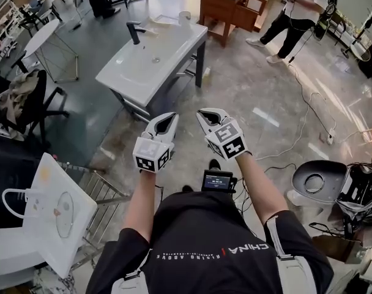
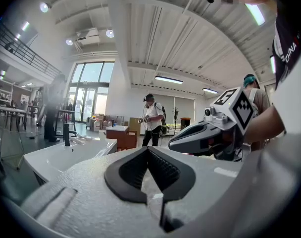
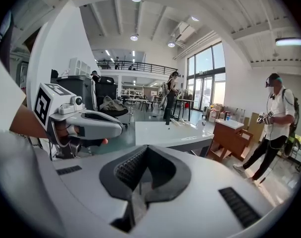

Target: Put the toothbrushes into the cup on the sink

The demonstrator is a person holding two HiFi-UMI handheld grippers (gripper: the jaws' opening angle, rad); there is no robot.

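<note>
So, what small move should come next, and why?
Probably a step toward the sink. The left gripper and the right gripper are both shut with nothing between the jaws, held close to the body, and the sink with its cup stands apart, further ahead.

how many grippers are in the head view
2. The left gripper is at lower centre. The right gripper is just beside it. Both are shut and empty, and both are short of the sink. None appears hidden.
</note>
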